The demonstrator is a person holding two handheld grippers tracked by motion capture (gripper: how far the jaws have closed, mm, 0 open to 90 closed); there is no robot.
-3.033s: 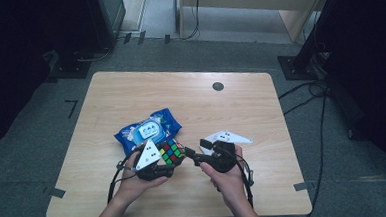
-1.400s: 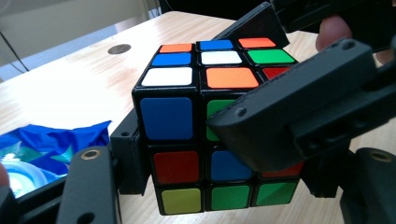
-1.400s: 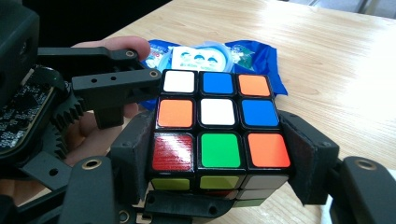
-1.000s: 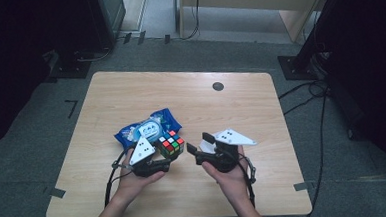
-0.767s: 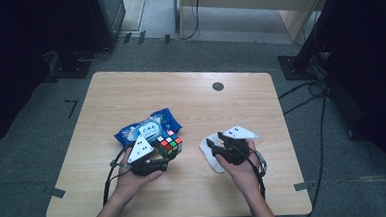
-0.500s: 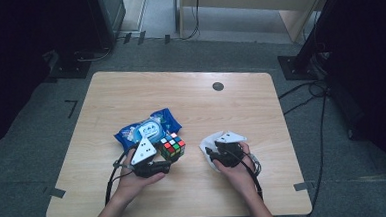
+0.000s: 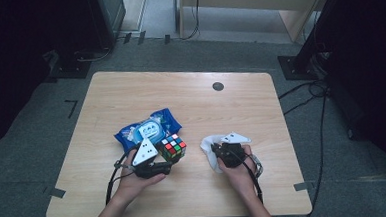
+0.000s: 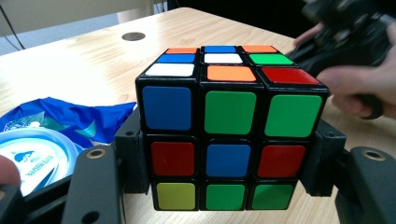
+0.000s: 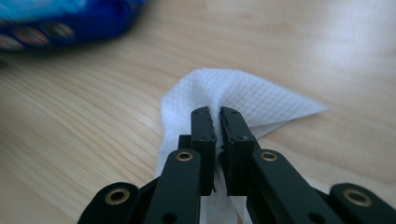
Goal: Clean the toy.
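Observation:
A scrambled Rubik's cube (image 7: 172, 146) (image 8: 229, 126) is clamped between the jaws of my left gripper (image 7: 164, 159) (image 8: 229, 161), just above the table near its front. My right gripper (image 7: 218, 152) (image 9: 217, 116) is to the right of it, low on the table, shut on a fold of a white wipe (image 7: 209, 146) (image 9: 233, 100) that lies on the wood. The person's right hand with that gripper (image 8: 355, 51) appears blurred at the right edge of the left gripper view.
A blue pack of wet wipes (image 7: 147, 129) (image 8: 51, 126) (image 9: 60, 18) lies just behind the left gripper. The wooden table (image 7: 191, 103) has a round dark cable grommet (image 7: 218, 86) (image 8: 133, 36) at the back. Cables trail from both grippers toward the front edge.
My right gripper has moved away from the cube to the right and down onto the table, closing on the white wipe. The left gripper keeps the cube, nearly still.

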